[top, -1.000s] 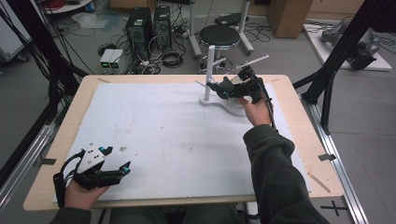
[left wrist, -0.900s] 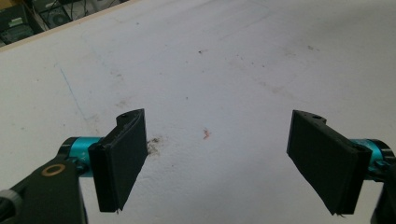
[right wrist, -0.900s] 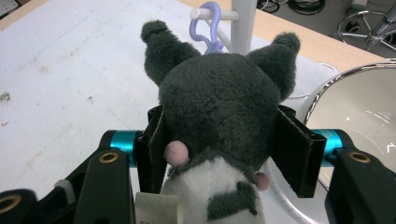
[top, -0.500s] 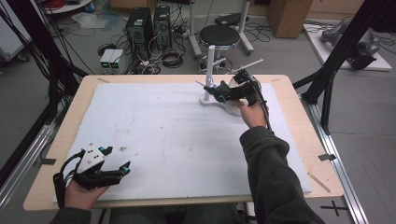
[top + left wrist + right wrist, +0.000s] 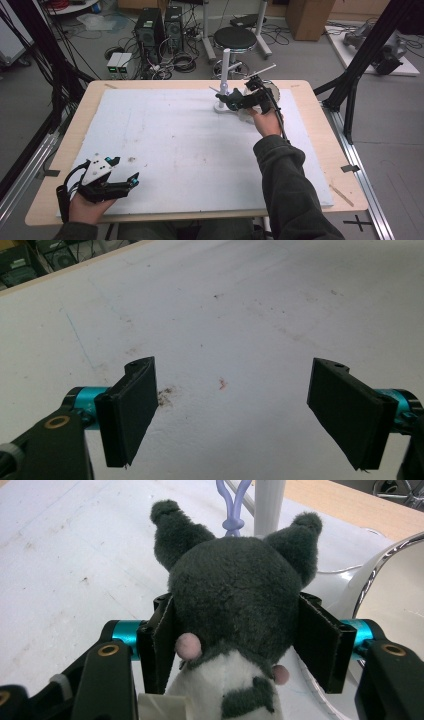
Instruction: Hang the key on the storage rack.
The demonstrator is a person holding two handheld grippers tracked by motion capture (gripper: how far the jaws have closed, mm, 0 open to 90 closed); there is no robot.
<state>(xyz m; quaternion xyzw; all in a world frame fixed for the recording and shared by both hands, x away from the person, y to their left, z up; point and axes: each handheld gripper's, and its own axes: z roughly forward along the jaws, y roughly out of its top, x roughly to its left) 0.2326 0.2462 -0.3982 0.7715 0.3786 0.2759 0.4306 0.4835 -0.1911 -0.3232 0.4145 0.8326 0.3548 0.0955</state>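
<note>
A dark grey plush toy (image 5: 232, 590) with two ears and a white body sits between the pads of my right gripper (image 5: 235, 630), which touch both sides of its head. These jaws have just been opening, with the toy still between them. A purple loop (image 5: 232, 510) on the toy's head lies close to the white post (image 5: 267, 505) of a stand. In the high view the right gripper (image 5: 235, 100) hovers by the stand's base (image 5: 222, 107) at the far side of the table. My left gripper (image 5: 123, 169) rests near the front left corner, open and empty (image 5: 240, 405).
A round chrome-rimmed white object (image 5: 395, 580) stands just right of the toy. The stand carries thin side pegs (image 5: 262, 70). A white foam sheet (image 5: 165, 135) covers the wooden table (image 5: 320, 100). A stool (image 5: 240, 37) and computer cases (image 5: 160, 25) stand beyond the far edge.
My right gripper has shifted slightly left toward the stand's post with the plush toy. The left gripper has stayed where it was.
</note>
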